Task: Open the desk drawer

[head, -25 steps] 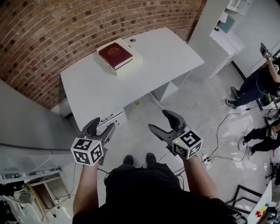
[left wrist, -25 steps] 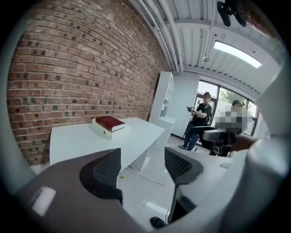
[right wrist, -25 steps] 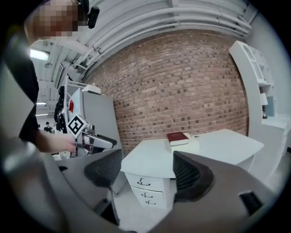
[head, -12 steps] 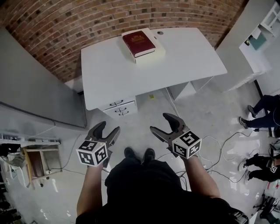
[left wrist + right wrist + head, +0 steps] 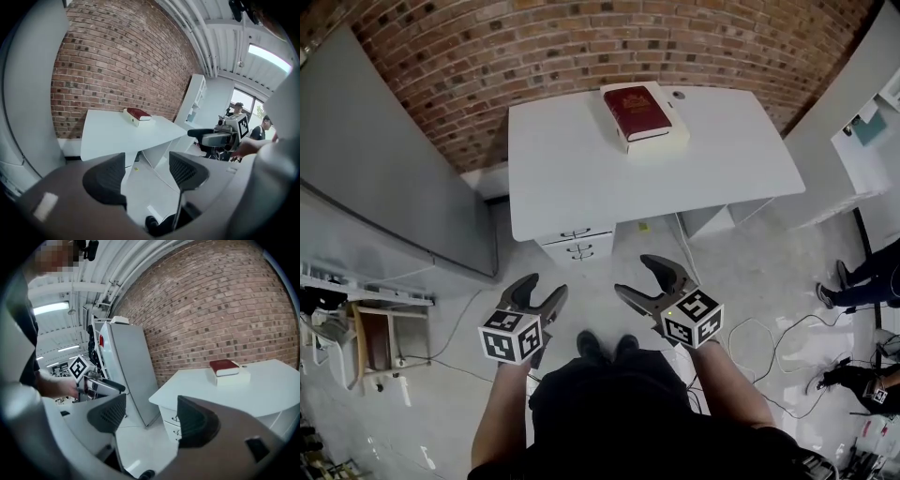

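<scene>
In the head view, the white surface [image 5: 581, 178] stands against the brick wall [image 5: 581, 42]. A red book [image 5: 637, 111] lies on a white box [image 5: 667, 141] at the surface's far edge, toward its right side. The drawers [image 5: 577, 247] sit under the near left corner, two stacked fronts with dark handles, both flush and closed. A grey panel [image 5: 394, 178] leans off the left edge. The left tool [image 5: 540, 292] and right tool [image 5: 638, 277] hover over the floor [image 5: 741, 253], well apart from the drawers. Each has its jaws spread and holds nothing. The person's shoes [image 5: 600, 345] show between them.

In the left gripper view, the two ribbed pads [image 5: 107, 180] stand wide apart with only floor between them. The surface and book lie beyond, and the right tool shows at the right. The drawers cannot be made out here.

In the right gripper view, the jaws gape with nothing clamped. The drawers [image 5: 172, 423] appear in the gap, under the surface's near corner, far off.
</scene>
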The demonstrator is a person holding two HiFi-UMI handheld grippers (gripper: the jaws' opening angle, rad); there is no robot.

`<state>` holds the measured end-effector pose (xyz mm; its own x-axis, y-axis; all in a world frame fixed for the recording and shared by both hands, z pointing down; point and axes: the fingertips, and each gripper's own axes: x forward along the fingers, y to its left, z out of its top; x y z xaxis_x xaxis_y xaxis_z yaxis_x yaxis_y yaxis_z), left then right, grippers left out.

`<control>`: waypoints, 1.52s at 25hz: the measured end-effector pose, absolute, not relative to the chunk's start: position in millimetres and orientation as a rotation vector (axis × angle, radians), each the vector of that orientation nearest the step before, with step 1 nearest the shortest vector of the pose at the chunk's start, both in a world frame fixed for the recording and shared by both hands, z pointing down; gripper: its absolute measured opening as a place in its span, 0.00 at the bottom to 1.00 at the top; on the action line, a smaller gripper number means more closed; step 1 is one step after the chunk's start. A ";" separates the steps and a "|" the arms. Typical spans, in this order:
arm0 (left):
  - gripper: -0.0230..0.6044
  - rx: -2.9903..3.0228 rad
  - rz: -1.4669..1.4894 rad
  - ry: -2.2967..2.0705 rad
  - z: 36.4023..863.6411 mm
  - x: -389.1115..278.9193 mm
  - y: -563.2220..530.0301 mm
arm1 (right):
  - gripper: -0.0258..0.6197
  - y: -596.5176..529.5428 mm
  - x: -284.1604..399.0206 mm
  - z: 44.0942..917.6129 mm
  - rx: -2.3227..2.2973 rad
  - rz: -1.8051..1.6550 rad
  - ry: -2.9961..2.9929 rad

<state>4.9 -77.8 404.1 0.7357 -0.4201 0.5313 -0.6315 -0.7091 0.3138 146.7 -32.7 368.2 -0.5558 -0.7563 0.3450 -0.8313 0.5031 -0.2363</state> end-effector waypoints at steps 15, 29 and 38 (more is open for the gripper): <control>0.46 2.365 0.684 -0.747 485.0 -10.4 -112.0 | 0.54 -69.3 103.0 433.7 1.246 0.698 -2.484; 0.46 2.412 0.757 -0.688 570.7 20.8 -177.3 | 0.54 -123.6 88.2 563.2 0.986 0.665 -2.338; 0.46 2.385 0.782 -0.705 635.8 26.1 -183.4 | 0.54 -159.3 79.5 649.4 0.861 0.551 -2.269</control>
<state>26.1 -183.4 635.8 0.6965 -0.3078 0.6482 -0.6132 -0.7244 0.3150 79.5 -159.3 649.4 -0.5794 -0.4316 0.6914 -0.7006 0.6972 -0.1519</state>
